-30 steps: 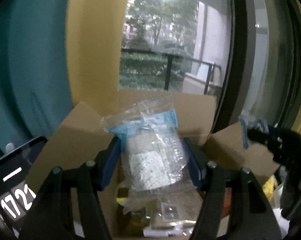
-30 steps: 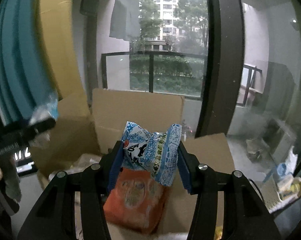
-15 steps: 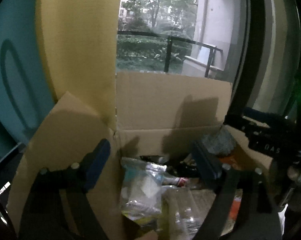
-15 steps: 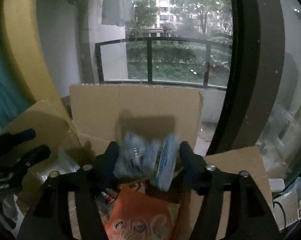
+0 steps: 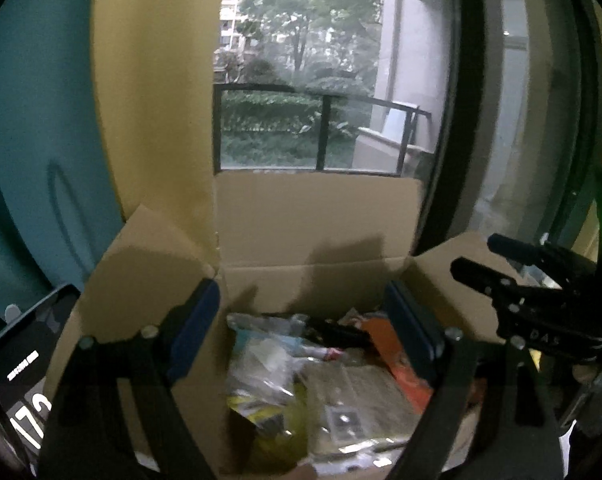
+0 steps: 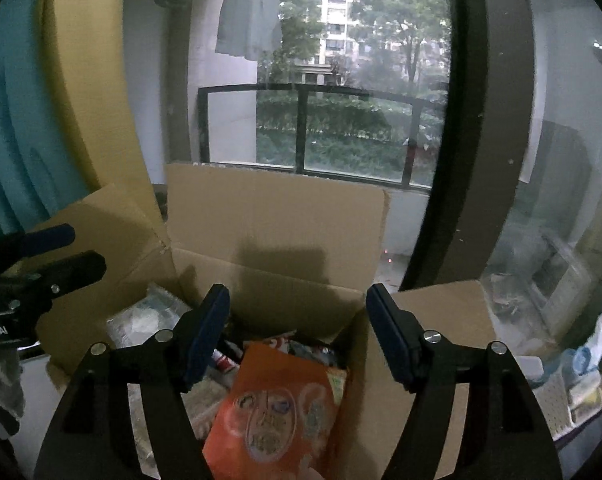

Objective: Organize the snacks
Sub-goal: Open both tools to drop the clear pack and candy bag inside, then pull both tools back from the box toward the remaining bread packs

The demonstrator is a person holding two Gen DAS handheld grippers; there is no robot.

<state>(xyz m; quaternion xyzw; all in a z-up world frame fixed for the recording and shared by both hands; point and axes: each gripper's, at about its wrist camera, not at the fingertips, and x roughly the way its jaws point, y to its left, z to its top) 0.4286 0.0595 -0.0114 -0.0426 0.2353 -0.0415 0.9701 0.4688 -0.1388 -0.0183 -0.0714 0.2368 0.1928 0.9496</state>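
Note:
An open cardboard box (image 5: 317, 232) stands by the window and holds several snack packs. My left gripper (image 5: 305, 320) is open and empty above the box's left side, over a clear plastic packet (image 5: 261, 364). My right gripper (image 6: 297, 328) is open and empty above the box (image 6: 273, 216), over an orange snack bag (image 6: 277, 412). The orange bag also shows in the left wrist view (image 5: 401, 356). The right gripper appears at the right of the left wrist view (image 5: 513, 276), and the left gripper at the left of the right wrist view (image 6: 41, 256).
A phone screen (image 5: 17, 368) with white digits stands left of the box. Teal and yellow curtains (image 5: 61, 120) hang on the left. A dark window frame (image 6: 473, 120) rises behind the box. A white basket (image 6: 573, 392) sits at the far right.
Both grippers have opened. The clear packet dropped from the left gripper into the box; the blue packet and orange bag dropped from the right gripper into the box.

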